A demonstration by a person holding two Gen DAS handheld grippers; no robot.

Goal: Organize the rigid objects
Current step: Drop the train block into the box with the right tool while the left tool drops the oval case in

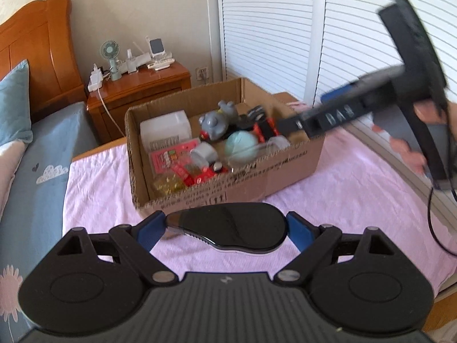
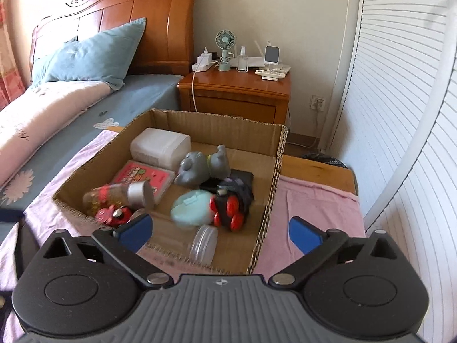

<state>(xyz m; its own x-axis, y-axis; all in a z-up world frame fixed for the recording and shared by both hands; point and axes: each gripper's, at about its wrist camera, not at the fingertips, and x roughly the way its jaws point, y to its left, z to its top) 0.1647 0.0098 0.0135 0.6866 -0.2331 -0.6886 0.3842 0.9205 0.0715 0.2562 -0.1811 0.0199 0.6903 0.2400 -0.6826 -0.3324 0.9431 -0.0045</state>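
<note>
Left tool (image 1: 225, 230) clamps a black oval case (image 1: 228, 228) across its long axis, pads on both ends, held above the pink cloth on the bench (image 1: 94, 188), just short of the near wall of the cardboard box (image 1: 257, 183). The box lies straight ahead and slightly below, so the drop means moving forward over that wall. Right tool (image 2: 220, 233) has jaws wide apart, nothing between them, hovering over the box's near right corner above the teal round case (image 2: 188, 208) and clear jar (image 2: 204, 244). Left hand carries the next item; free floor is mid-box.
</note>
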